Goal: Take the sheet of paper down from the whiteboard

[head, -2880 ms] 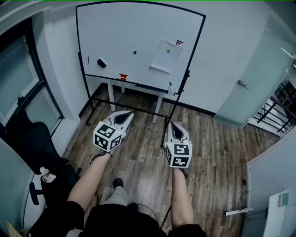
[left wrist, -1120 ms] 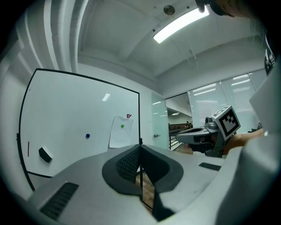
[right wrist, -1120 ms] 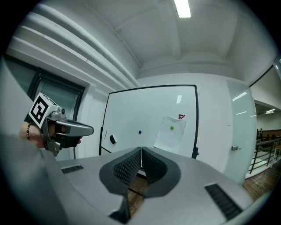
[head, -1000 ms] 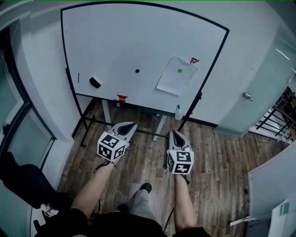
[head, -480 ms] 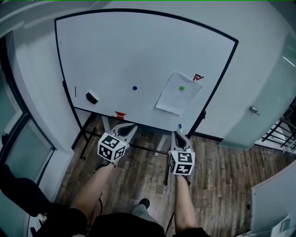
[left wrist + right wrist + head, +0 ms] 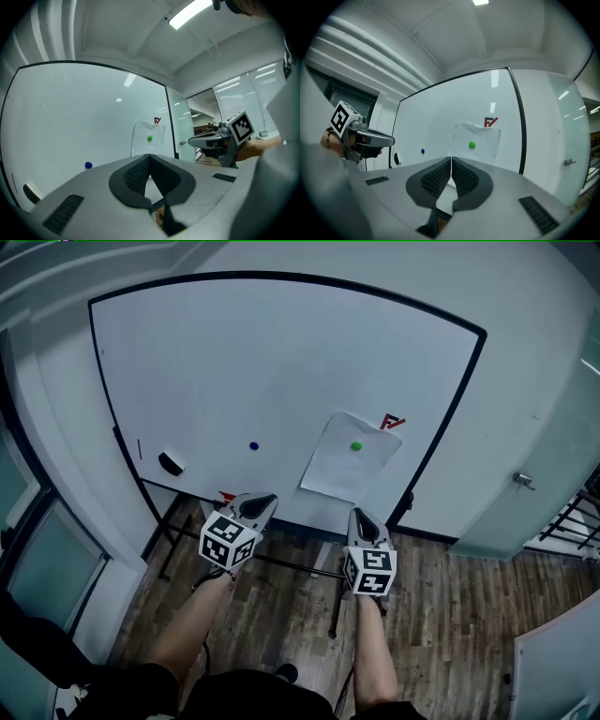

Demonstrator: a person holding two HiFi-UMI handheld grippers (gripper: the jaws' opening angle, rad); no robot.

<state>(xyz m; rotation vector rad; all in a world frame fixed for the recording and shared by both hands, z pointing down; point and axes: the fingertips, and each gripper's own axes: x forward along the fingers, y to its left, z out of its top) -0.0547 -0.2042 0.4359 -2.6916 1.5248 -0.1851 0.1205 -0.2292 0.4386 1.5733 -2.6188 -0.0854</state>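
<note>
A white sheet of paper [image 6: 350, 465] hangs on the whiteboard [image 6: 234, 371], pinned near its top by a green magnet [image 6: 356, 446]; its top edge curls slightly. The sheet [image 6: 147, 140] also shows in the left gripper view, and the sheet [image 6: 478, 140] in the right gripper view. My left gripper [image 6: 260, 503] and right gripper [image 6: 360, 517] are held side by side below the board, both pointing at it, both shut and empty. Neither touches the sheet. The right one sits just under the sheet's lower edge.
On the board sit a blue magnet [image 6: 253, 446], a black eraser [image 6: 170, 464], a red mark [image 6: 392, 422] by the sheet's corner and a red object [image 6: 227, 496] at the bottom rail. A door with a handle [image 6: 523, 481] stands right; wooden floor [image 6: 441, 615] lies below.
The whiteboard and sheet have grown larger and come nearer as I and both grippers moved toward the board. Both grippers stayed shut.
</note>
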